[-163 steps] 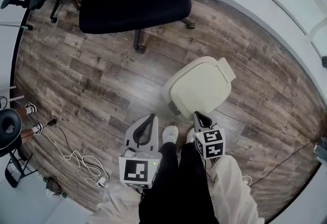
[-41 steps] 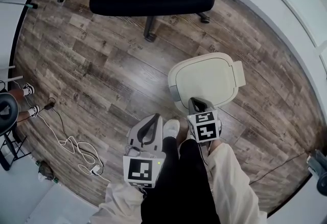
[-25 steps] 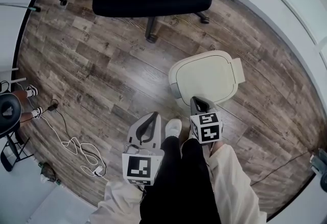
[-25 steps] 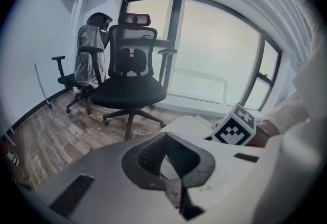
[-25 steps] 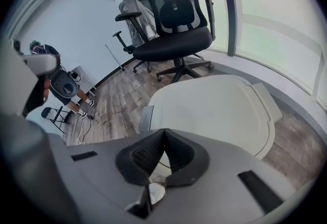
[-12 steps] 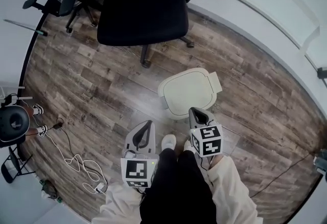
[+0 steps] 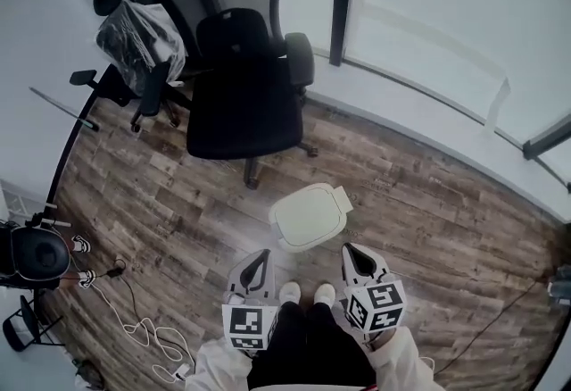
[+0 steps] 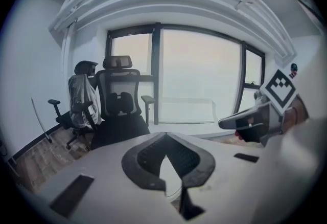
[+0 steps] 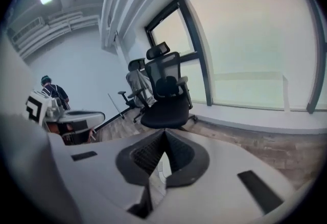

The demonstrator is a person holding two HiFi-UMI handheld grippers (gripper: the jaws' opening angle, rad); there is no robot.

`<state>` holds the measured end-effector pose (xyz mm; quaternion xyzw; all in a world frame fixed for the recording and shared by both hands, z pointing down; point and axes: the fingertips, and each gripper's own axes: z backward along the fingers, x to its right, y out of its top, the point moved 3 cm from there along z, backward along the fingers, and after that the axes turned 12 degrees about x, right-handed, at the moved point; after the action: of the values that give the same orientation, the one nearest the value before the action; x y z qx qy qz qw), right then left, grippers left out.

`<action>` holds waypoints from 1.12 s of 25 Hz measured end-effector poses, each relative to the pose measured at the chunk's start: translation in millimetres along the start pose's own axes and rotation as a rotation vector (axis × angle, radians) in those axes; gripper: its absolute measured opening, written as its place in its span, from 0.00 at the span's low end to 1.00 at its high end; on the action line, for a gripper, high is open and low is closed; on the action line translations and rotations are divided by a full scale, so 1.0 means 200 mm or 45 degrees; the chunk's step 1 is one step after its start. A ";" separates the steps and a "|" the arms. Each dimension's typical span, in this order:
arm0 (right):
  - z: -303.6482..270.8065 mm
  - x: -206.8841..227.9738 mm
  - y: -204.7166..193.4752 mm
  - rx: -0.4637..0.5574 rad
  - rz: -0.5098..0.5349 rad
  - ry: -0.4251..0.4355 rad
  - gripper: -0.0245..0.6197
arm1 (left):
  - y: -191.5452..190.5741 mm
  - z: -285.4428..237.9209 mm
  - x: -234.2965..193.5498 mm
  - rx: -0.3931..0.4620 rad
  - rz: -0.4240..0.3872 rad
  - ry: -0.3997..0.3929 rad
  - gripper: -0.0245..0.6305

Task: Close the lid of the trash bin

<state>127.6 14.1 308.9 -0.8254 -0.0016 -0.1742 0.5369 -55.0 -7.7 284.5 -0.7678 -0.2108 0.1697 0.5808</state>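
The cream trash bin (image 7: pixel 308 216) stands on the wood floor with its lid lying flat and closed, just beyond the person's white shoes (image 7: pixel 306 293). My left gripper (image 7: pixel 256 256) hovers near the bin's left front, held off it, jaws shut with nothing between them. To the bin's right front is my right gripper (image 7: pixel 350 250), also shut and empty. In the left gripper view my left gripper (image 8: pixel 164 138) points level at the window, with the right gripper (image 8: pixel 244 121) at its right. The right gripper (image 9: pixel 163 134) in its own view faces the chair; the bin is hidden in both gripper views.
A black office chair (image 7: pixel 245 103) stands right behind the bin. A second chair with a plastic-wrapped bundle (image 7: pixel 138 45) is at the back left. A white cable (image 7: pixel 147 336) lies on the floor at the left, near a black stool (image 7: pixel 36 253). A window wall (image 7: pixel 446 23) runs behind.
The head view has lifted, so the bin looks smaller and more of the room shows. The right gripper, earlier over the bin's near edge, is now clear of it. The lid stays down.
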 end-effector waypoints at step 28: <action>0.82 -0.48 1.23 0.588 0.240 -0.079 0.07 | 1.23 0.44 0.11 0.432 -0.089 -0.170 0.05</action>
<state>131.9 74.1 4.1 -0.6822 0.0192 -0.0930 0.7250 -48.3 17.5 23.6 -0.6381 -0.2438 0.2329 0.6922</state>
